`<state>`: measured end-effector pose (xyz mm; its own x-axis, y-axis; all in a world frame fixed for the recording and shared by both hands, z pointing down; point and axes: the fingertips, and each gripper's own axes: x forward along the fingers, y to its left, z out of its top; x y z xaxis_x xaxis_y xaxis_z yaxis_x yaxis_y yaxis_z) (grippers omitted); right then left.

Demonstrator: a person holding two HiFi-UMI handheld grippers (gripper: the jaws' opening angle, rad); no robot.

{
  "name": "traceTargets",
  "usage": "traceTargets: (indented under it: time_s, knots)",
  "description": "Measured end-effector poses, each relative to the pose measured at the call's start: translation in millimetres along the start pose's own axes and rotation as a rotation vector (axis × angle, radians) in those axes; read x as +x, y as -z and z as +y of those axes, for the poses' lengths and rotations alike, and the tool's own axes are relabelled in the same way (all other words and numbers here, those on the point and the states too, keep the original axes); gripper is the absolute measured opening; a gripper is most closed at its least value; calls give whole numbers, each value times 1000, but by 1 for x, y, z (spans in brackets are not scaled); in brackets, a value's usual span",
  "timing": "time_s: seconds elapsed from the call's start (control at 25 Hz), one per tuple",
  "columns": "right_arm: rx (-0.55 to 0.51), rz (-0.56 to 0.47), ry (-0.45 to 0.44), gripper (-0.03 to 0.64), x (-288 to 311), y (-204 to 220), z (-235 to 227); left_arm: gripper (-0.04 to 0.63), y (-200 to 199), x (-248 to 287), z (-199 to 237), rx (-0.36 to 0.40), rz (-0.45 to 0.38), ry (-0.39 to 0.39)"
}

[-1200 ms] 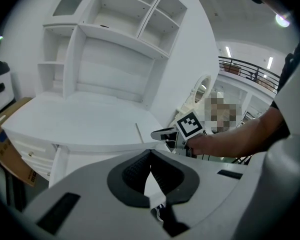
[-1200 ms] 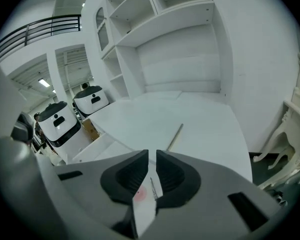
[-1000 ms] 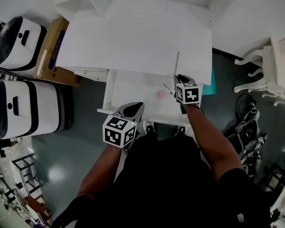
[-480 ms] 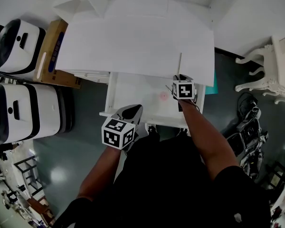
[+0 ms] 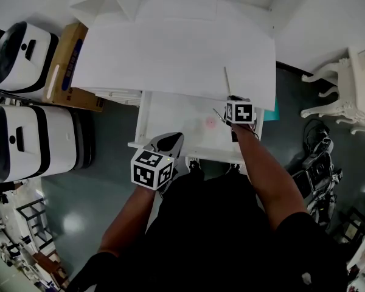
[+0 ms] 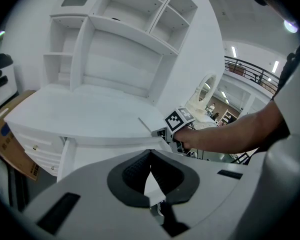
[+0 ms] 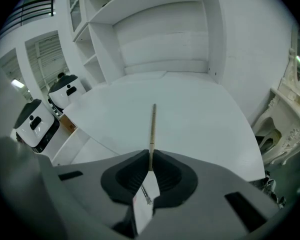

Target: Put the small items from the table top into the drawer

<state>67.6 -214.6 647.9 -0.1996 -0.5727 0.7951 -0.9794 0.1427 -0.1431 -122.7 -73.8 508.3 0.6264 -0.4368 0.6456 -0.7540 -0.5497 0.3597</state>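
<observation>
While the thin wooden stick is clamped by one end in the right gripper's jaws, its free length juts over the table's near edge. Below: open drawer, a pink item inside, floor mostly bare. There looks to be room to lower. Left gripper, jaws together and empty, waits by the drawer's front rim, clear of the path.

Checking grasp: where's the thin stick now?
The thin stick is clamped in the right gripper; in the head view it's at the white table top's right front edge, above the open drawer.
</observation>
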Motion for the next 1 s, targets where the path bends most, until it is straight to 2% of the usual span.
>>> traceTargets:
  time_s: [0.2,0.56,1.0]
  knots:
    - [58,-1,-38,44,0,1,-3,5,6,-1,0,-6,-1,-5]
    - [4,-51,-61,44,-23,0,2,4,5,2,-8,1,-8,13]
    - [-178,-54,-185,44,-60,27,26,3,-4,17,-26,17,-27,33]
